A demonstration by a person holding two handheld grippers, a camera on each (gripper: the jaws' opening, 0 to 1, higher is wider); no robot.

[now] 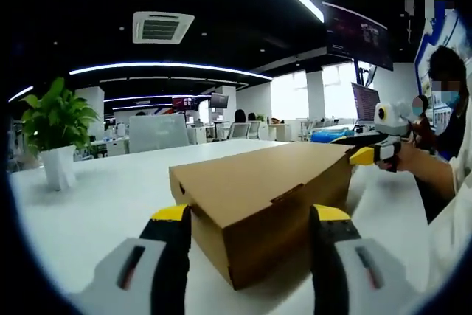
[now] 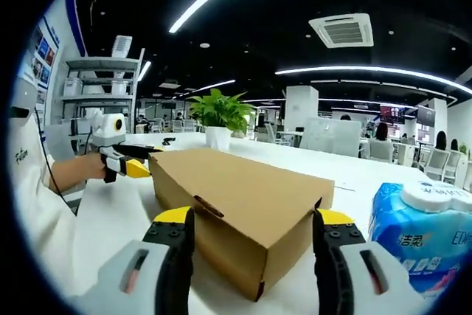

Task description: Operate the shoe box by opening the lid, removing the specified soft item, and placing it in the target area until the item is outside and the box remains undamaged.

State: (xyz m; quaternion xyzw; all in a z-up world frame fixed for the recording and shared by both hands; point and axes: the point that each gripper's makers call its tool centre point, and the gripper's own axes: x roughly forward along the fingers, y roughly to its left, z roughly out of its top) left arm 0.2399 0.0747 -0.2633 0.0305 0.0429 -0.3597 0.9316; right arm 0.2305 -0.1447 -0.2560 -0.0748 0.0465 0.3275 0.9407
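A brown cardboard shoe box (image 1: 258,189) lies on the white table (image 1: 110,197) with its lid closed. In the left gripper view my left gripper (image 1: 251,215) stands open, and the box's near end sits between its yellow-tipped jaws. At the box's far right corner is my right gripper (image 1: 364,156), held in a person's hand. The right gripper view has the box (image 2: 236,193) from its other end, and my right gripper (image 2: 253,217) is open astride that end. My left gripper (image 2: 135,168) is at the box's far left end. The box's contents are hidden.
A blue pack of tissue (image 2: 420,237) stands close to the box on the right. A potted plant (image 1: 57,134) in a white pot is at the table's far side. A person (image 1: 450,153) sits beside the table. Office desks and chairs lie beyond.
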